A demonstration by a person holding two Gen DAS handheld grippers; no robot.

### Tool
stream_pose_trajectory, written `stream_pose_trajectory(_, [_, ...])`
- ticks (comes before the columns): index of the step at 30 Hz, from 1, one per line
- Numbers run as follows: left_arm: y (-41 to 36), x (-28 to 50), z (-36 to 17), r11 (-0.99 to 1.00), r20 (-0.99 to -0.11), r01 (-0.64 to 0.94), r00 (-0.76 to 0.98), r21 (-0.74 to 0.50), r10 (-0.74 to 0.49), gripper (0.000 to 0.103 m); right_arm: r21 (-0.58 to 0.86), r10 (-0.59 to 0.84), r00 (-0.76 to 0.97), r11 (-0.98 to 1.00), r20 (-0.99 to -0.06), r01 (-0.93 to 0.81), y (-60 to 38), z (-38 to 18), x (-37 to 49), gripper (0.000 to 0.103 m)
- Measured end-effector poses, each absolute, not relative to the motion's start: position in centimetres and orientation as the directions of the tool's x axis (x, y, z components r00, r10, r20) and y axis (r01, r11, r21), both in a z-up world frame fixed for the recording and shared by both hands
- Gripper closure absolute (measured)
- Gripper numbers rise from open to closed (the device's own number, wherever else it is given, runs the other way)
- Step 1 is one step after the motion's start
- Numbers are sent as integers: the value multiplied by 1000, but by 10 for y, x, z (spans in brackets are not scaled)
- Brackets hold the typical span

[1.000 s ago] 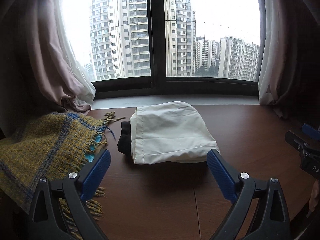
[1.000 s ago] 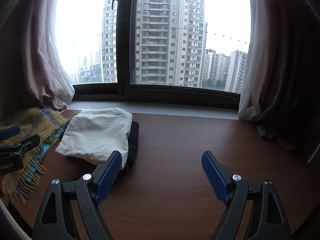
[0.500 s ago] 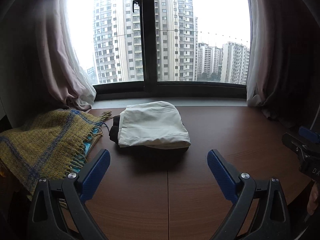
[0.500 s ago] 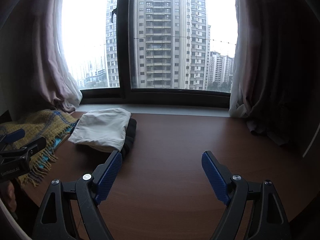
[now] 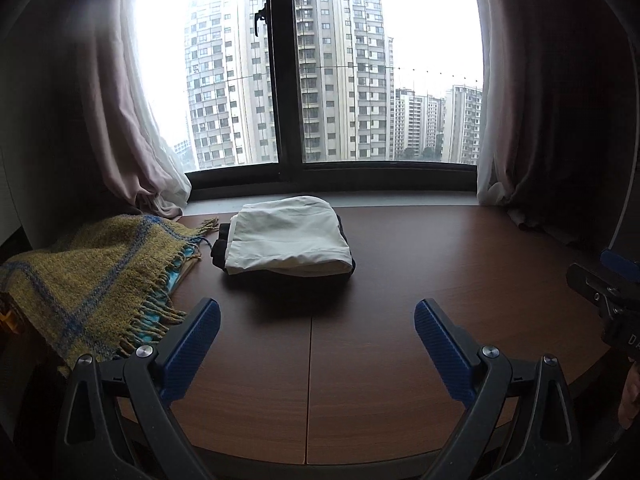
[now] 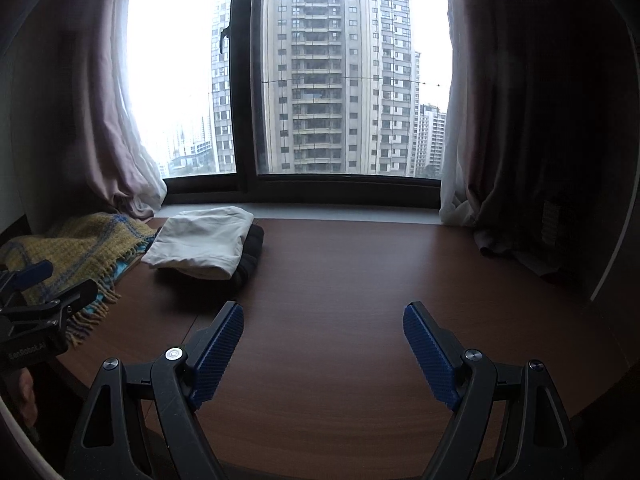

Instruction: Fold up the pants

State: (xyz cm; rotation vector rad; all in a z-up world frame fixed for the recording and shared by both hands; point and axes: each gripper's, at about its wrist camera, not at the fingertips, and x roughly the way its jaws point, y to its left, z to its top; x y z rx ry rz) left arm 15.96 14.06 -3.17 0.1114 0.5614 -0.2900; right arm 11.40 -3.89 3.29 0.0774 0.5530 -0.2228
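From the left wrist, the left gripper [image 5: 316, 316] hangs with its blue-padded jaws spread wide and nothing between them, above the near edge of the dark brown wooden desk [image 5: 420, 264]. The folded white cloth pants [image 5: 288, 236] lie toward the desk's far edge, nearer its left side, on top of a folded black garment [image 5: 219, 249]. A yellow woven blanket with blue stripes and a fringe [image 5: 92, 276] covers the left edge.

From the right wrist, the right gripper [image 6: 323, 338] is likewise wide open and empty, well apart from the pants [image 6: 204, 240]. The fold looks complete. The risk I see: reaching back in could snag the top layer or the blanket's fringe and drag the stack askew.
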Motion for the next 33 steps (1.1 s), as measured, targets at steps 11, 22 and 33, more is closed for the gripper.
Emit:
stream_pose_trajectory(11, [141, 132, -28, 949, -530, 313, 811, 33, -249, 4, 21, -189, 832, 972, -521, 234, -39, 34, 87, 20])
stream_pose_trajectory(22, [144, 115, -26, 950, -526, 309, 813, 31, -247, 3, 21, -183, 839, 974, -512, 225, -37, 35, 71, 20])
stream_pose_trajectory(33, [143, 109, -23, 950, -520, 310, 817, 31, -250, 3, 14, -182, 843, 976, -506, 219, -35, 36, 65, 20])
